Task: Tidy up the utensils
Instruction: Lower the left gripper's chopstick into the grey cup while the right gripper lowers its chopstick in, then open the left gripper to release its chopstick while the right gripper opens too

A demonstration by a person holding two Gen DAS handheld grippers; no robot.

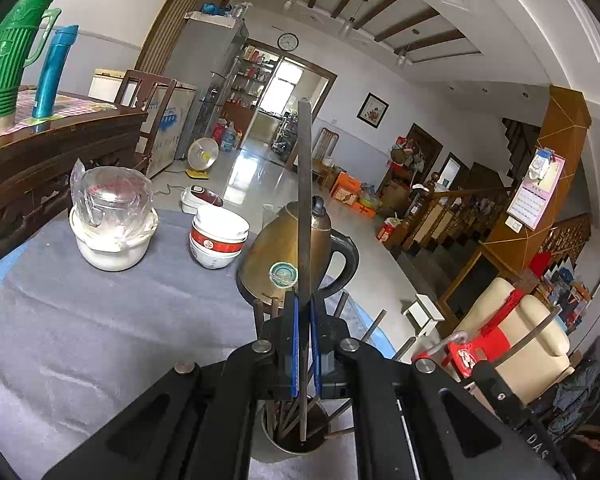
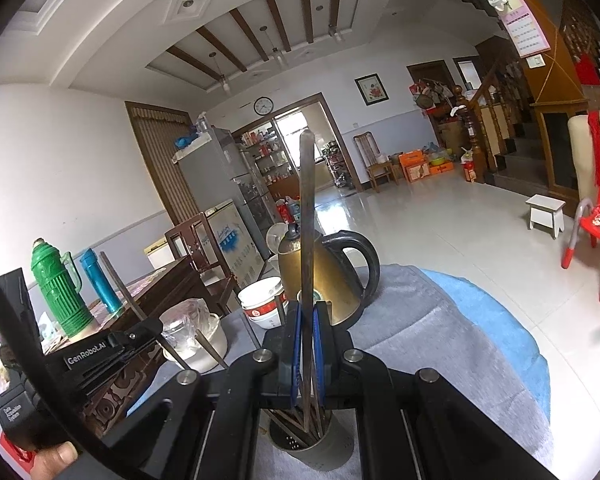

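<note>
The left tool (image 1: 305, 312) is clamped on a dark chopstick (image 1: 305, 200) that stands upright between its blue pads (image 1: 295, 336). The stick's top rises well above the tool, and its lower end reaches down into the metal holder (image 1: 296, 446) directly beneath the tool, where more chopsticks (image 1: 284, 416) lean at angles.

The right tool (image 2: 306, 316) is likewise closed tight on a second dark chopstick (image 2: 306, 208), held upright, its lower end dropping into the perforated metal holder (image 2: 320, 454) right below the tool, among other sticks.

The holder stands on the grey cloth (image 1: 100, 320) of the bench (image 2: 500, 328). Beyond the holder sits a brass kettle (image 1: 276, 256) with a black handle. To the kettle's left are stacked bowls (image 1: 218, 242), and farther left a white pot topped with a plastic-wrapped jar (image 1: 112, 216).

In the right wrist view the left tool shows at the left edge, with a thumb (image 2: 56, 458) on the device.
</note>
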